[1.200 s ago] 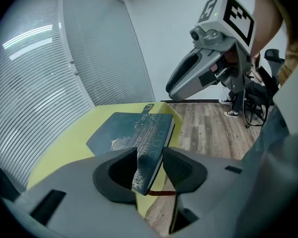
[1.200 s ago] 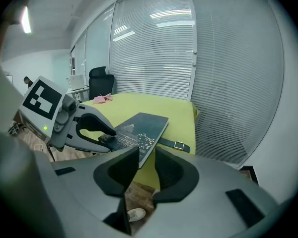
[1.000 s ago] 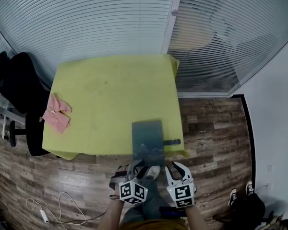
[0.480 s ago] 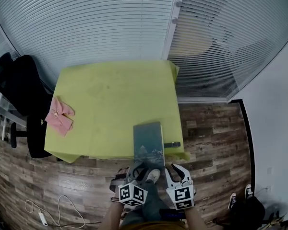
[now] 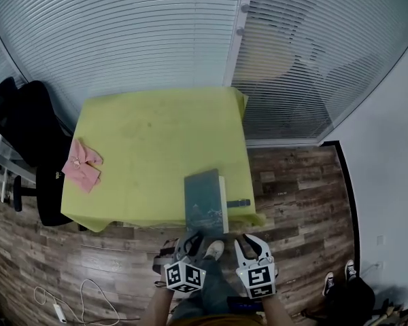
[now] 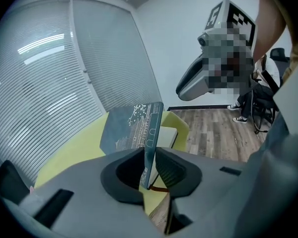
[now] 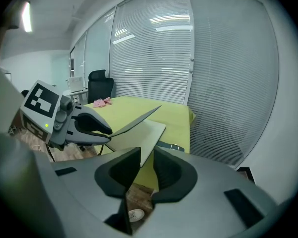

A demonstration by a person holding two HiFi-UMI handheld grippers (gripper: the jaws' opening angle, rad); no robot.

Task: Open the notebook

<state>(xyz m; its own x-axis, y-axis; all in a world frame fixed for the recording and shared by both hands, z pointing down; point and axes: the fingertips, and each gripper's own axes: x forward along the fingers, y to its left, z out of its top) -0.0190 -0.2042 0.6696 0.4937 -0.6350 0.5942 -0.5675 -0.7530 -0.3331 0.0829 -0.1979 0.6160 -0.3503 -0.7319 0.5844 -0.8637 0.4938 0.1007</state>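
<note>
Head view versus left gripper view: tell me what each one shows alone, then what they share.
Head view only: the white cable on the floor, and the left gripper seen from above. Left gripper view only: that gripper's jaws closing on the edge of the raised cover, with the pages bare beneath it. Both: the notebook, the yellow-green table and the blinds.

The notebook (image 5: 206, 201) shows a smooth, matt cover, dark with fine white print, and plain pale paper pages beneath. The tablecloth (image 5: 156, 134) looks like soft, matt fabric. The pink cloth (image 5: 81, 165) is thin and crumpled, and the floor (image 5: 299, 195) is grainy, weathered-looking wood planking.
</note>
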